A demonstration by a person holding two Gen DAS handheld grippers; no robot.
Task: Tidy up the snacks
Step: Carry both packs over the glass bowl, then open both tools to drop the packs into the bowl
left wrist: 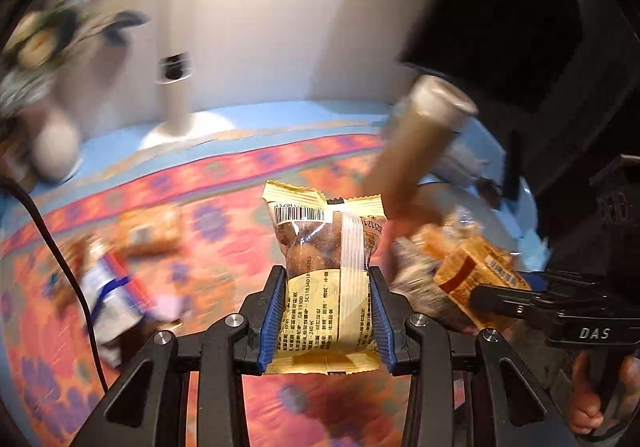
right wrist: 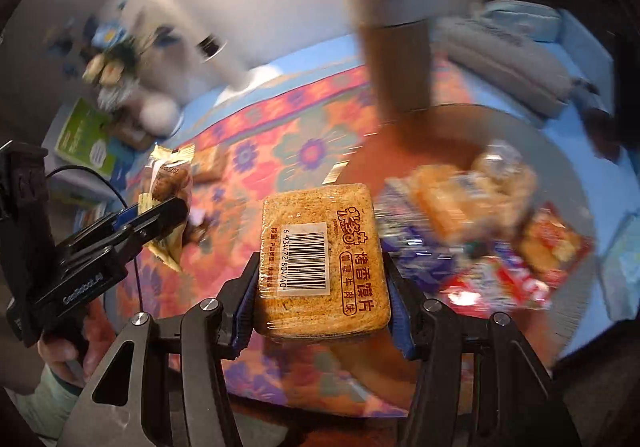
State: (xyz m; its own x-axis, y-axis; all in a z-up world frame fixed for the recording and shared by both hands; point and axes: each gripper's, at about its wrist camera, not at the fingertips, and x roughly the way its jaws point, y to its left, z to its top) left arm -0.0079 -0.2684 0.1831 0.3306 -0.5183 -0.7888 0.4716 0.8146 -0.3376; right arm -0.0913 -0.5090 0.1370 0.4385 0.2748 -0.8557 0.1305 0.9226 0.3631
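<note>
While clamped between each hand-held gripper's [left wrist: 327, 311] pads, one snack packet [left wrist: 326, 267].

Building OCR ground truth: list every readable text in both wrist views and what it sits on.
"6 934472 804740": barcode label on the brown cracker pack in the right gripper.
"烤香馍片": same pack, red print.
"GB 19300", "SC11834010106265": yellow snack packet in the left gripper.
"DAS": right gripper body, seen from the left wrist.
"GenRobot.AI": left gripper body, seen from the right wrist.
Other packet print, plate snacks, green book: too blurred.

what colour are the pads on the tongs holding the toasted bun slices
Blue ribbed pads, clearest in the right wrist view.
</note>
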